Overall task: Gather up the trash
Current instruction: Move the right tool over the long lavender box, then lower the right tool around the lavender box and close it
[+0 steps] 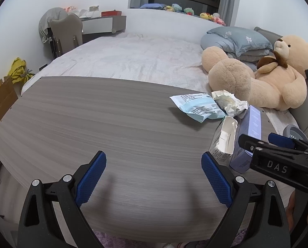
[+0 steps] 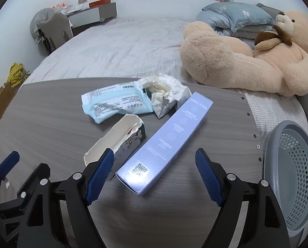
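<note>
- Hovering over the purple box (image 2: 164,142), the right tool (image 2: 154,174) was wide open and held nothing.
- Purple box, torn box (image 2: 114,142), wrapper (image 2: 112,103) and paper (image 2: 166,95) lay on the bench (image 2: 50,124).
- Basket (image 2: 294,175) sat just right.
- Best: drop straight, pinch the box's long sides.
- Left tool (image 1: 154,177) was open, empty.

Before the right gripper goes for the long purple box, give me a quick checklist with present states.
1. Right gripper open, nothing held: ok.
2. Purple box flat on the table, near end between the fingers: ok.
3. Torn carton close beside the box, may get caught: not ok.
4. Basket by the table's right edge: ok.
5. Left gripper open, away from the box: ok.
6. Basket contents: cannot tell.
</note>
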The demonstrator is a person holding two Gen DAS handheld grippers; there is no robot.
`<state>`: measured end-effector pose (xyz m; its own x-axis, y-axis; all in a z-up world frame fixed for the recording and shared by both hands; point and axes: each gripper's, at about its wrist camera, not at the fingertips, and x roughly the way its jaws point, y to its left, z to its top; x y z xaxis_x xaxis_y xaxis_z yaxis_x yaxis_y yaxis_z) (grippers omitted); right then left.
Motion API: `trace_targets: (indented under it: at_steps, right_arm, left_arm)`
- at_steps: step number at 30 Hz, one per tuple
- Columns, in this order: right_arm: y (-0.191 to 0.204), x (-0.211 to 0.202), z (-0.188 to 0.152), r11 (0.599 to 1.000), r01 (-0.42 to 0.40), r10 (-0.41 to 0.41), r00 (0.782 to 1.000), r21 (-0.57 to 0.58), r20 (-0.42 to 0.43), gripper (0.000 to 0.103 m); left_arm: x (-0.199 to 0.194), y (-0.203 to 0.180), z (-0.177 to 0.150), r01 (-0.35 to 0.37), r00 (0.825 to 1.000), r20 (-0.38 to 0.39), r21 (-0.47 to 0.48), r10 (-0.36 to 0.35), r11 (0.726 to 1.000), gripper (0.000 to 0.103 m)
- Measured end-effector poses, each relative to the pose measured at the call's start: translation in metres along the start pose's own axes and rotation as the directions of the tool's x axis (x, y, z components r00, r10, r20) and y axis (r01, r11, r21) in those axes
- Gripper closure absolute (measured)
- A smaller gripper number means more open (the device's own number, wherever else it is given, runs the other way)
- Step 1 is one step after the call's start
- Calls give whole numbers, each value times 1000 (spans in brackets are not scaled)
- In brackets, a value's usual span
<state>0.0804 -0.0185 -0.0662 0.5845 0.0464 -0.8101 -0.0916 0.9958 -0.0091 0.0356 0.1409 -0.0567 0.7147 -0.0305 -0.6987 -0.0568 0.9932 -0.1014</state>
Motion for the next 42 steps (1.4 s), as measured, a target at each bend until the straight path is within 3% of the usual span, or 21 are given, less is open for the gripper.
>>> trace_targets:
  at_steps: [12, 24, 33, 42]
  right_arm:
    - [-35, -6, -17, 997, 58, -58, 998, 50, 0, 25]
    - [-81, -10, -27, 990, 87, -87, 996, 115, -1, 25]
    - [-94, -16, -25, 990, 2, -6, 999, 139, 34, 25]
    - [-83, 10, -6, 993, -27, 24, 999, 117, 23, 25]
  left_arm:
    - [2, -3, 1, 6, 1000, -5, 2, -6, 1000, 11]
    - [2, -31, 3, 30, 999, -15, 42, -29, 999, 11]
    - [10, -48, 8, 41, 999, -26, 61, -40, 997, 11]
    - [18, -48, 9, 18, 999, -38, 58, -16, 998, 11]
